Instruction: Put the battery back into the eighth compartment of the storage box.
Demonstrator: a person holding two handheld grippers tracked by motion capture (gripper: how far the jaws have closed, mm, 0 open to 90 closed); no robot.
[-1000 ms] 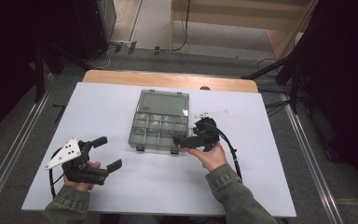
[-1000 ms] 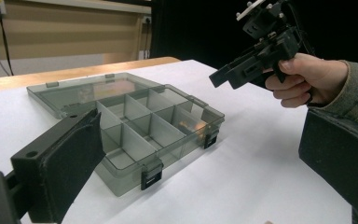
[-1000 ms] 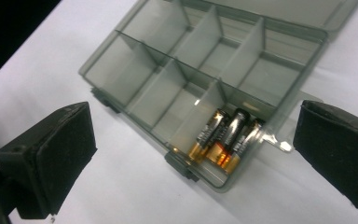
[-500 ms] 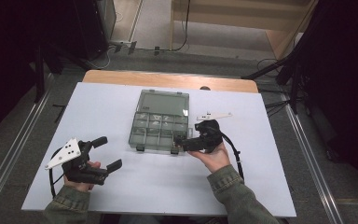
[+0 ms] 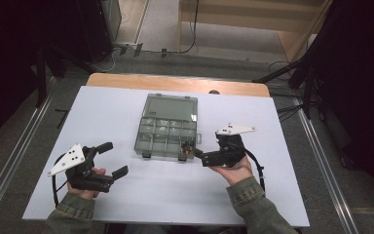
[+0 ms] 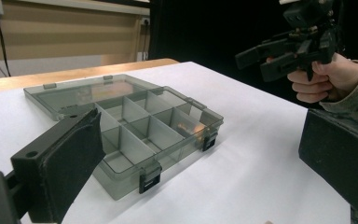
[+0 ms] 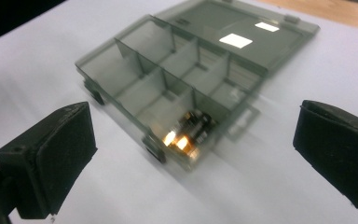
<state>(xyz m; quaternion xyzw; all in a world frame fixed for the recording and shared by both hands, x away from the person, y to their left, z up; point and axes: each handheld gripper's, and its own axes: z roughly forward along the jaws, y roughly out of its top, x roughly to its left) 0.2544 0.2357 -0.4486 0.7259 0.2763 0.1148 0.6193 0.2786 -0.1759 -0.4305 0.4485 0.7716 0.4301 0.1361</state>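
Compartment box (image 5: 168,127) of smoky translucent plastic lies open at the middle of the white table (image 5: 126,204), its lid folded flat on the far side and its divided tray toward the person. From the high view the grid of compartments and the two dark latches on the near wall are plain, but the contents are small; the right gripper view brings out a small dark part with shiny, copper-coloured glints (image 7: 191,130) lying in the corner compartment nearest that gripper, blurred so its kind cannot be told. The left gripper view shows the same box (image 6: 135,126) from the other side, with an orange glint in that far corner cell and the other cells bare. The right gripper (image 5: 198,155) is held in the person's hand just beside the box's near right corner, jaws spread and pointing toward it, holding nothing. The left gripper (image 5: 112,158) rests low at the near left of the table, well apart from the box, jaws spread wide and empty.
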